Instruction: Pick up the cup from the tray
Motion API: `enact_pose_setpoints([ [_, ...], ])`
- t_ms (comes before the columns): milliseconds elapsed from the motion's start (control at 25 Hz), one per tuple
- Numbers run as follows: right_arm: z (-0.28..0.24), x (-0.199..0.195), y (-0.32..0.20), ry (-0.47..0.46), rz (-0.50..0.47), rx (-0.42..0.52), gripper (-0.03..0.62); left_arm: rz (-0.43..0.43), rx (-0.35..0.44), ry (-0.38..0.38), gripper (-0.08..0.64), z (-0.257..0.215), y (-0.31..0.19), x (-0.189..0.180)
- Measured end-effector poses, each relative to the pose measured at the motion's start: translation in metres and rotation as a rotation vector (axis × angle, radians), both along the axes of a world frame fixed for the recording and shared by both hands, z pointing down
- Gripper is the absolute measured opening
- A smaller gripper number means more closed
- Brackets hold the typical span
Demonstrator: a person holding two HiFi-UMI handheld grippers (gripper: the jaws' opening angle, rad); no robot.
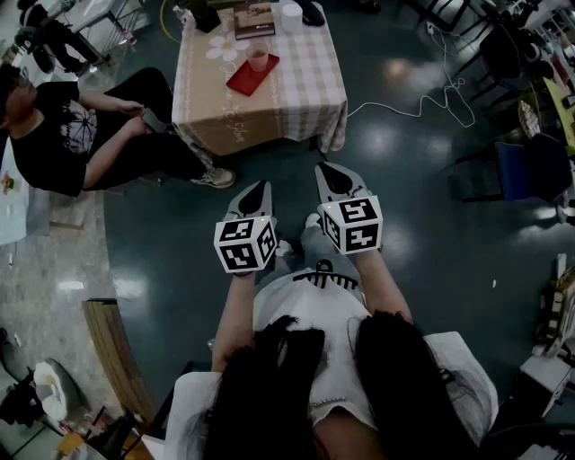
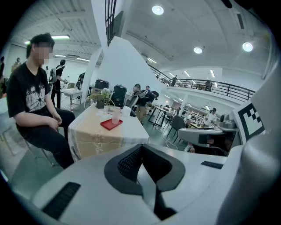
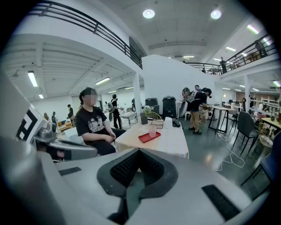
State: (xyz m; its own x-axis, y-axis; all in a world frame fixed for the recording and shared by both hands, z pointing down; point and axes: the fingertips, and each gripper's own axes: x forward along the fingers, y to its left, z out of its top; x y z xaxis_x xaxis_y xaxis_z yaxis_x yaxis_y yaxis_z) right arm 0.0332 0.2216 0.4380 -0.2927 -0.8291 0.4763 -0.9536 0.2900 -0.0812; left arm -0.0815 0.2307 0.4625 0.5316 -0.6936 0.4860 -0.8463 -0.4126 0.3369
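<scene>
A translucent pink cup (image 1: 259, 58) stands on a red tray (image 1: 244, 81) on a cloth-covered table (image 1: 296, 90) at the far end of the head view. Both grippers hang over the dark floor, well short of the table. My left gripper (image 1: 261, 187) is shut with nothing in it, and so is my right gripper (image 1: 323, 169) beside it. Past the closed left gripper (image 2: 141, 147), the cup (image 2: 116, 117) and tray (image 2: 111, 124) show small and distant. Beyond the closed right gripper (image 3: 139, 151) sit the cup (image 3: 152, 130) and tray (image 3: 149, 137).
A person in a black T-shirt (image 1: 63, 135) sits at the table's left side. A book (image 1: 254, 20), a white container (image 1: 292, 15) and a white flower-shaped mat (image 1: 222, 48) lie behind the tray. A white cable (image 1: 422, 103) runs over the floor at right, near a blue chair (image 1: 530, 171).
</scene>
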Motion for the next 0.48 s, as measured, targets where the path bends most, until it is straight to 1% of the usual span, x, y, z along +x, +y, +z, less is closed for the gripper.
enact_pose_setpoints([
  [480, -0.002, -0.01, -0.006, 0.016, -0.011, 0.0, 0.006, -0.025, 0.012, 0.021, 0.006, -0.003, -0.004, -0.012],
])
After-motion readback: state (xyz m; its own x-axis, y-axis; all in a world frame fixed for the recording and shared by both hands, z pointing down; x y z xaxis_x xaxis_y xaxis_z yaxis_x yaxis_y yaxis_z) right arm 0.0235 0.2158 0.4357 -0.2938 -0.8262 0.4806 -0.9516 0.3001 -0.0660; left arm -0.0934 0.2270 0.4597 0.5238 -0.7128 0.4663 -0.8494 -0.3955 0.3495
